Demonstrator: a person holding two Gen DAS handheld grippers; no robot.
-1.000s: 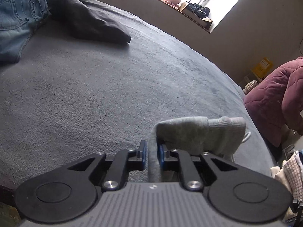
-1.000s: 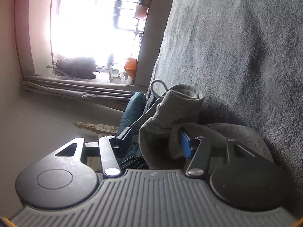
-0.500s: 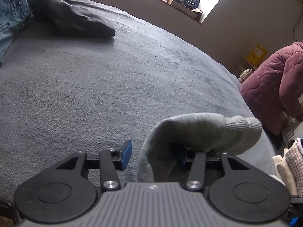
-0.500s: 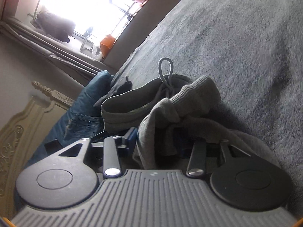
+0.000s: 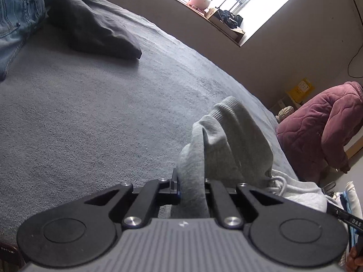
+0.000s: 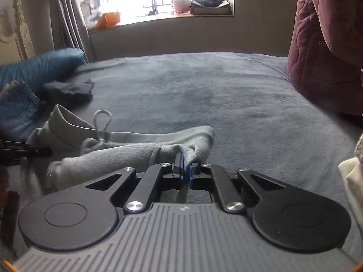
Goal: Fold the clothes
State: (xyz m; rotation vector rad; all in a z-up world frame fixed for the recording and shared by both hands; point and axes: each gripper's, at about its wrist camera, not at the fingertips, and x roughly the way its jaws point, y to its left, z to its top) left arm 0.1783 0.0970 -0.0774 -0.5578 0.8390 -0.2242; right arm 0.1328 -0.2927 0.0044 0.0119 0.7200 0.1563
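Note:
A grey drawstring garment lies bunched on the grey bed cover near its right edge. My left gripper is shut on a thick fold of it, and the ribbed hem stands up beyond the fingers. In the right wrist view the same grey garment stretches to the left, with its cord loop lying on top. My right gripper is shut on a thin edge of the fabric, lifted off the bed cover.
A dark folded garment and blue jeans lie at the far left of the bed. A maroon quilted jacket is heaped at the right edge. A blue pillow sits by the headboard. Pale cloth lies close on the right.
Both grippers closed on the grey garment; the left opened briefly before pinching again. The right gripper rolled upright and rose, pulling the fabric's edge up.

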